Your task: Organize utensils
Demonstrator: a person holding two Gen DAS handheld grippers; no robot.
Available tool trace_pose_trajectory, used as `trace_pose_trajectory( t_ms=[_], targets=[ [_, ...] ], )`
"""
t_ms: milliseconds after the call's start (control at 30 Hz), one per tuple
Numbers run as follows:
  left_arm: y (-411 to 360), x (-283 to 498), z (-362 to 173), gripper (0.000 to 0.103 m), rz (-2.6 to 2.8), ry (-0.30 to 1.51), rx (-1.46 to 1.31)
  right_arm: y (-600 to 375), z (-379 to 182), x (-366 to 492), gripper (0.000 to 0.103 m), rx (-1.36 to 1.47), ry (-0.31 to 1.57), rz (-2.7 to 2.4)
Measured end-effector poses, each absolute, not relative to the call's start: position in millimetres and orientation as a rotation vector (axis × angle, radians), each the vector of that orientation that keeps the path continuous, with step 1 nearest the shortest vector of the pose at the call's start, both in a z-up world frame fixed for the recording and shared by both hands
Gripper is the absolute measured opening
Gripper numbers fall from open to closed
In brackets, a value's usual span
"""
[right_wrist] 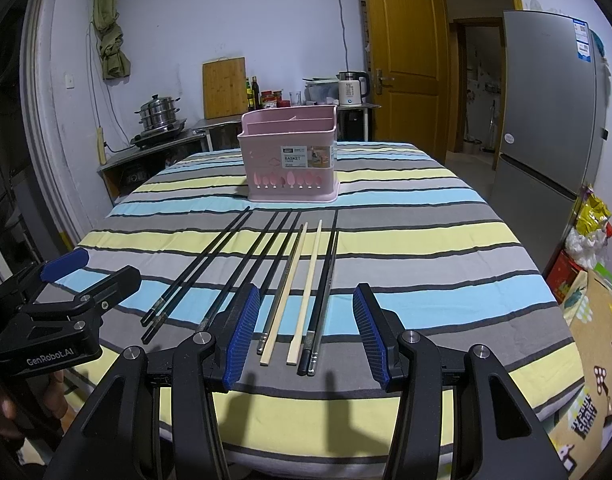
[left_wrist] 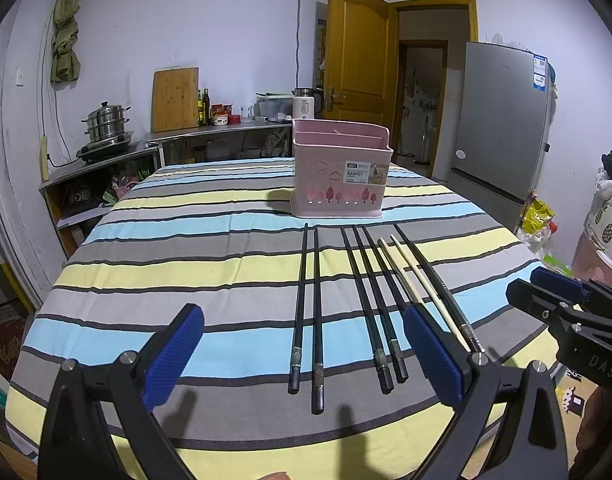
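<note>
Striped tablecloth: black and pale chopsticks, pink basket

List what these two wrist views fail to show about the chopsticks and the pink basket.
- Pink basket interior: both views, hidden by its own front wall.
- Dark chopsticks: left wrist view, partly covered by the left gripper finger; exact count unclear.
- Basket label: small print unreadable in both views.
</note>
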State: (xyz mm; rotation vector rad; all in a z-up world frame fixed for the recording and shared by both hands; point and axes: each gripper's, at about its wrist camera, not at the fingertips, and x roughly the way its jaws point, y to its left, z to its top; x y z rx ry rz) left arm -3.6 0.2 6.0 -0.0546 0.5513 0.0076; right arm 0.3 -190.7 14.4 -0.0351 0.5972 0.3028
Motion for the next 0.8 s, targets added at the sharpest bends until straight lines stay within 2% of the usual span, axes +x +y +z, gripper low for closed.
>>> trace_pose_trajectory(
  t_ms=[800],
  targets=[
    [-5.8,-5.1,7.2,0.101,-0.002,0.551,-0.044,-193.0,16.6,0.1,0.05,-0.033,0.593,0.302]
  ],
)
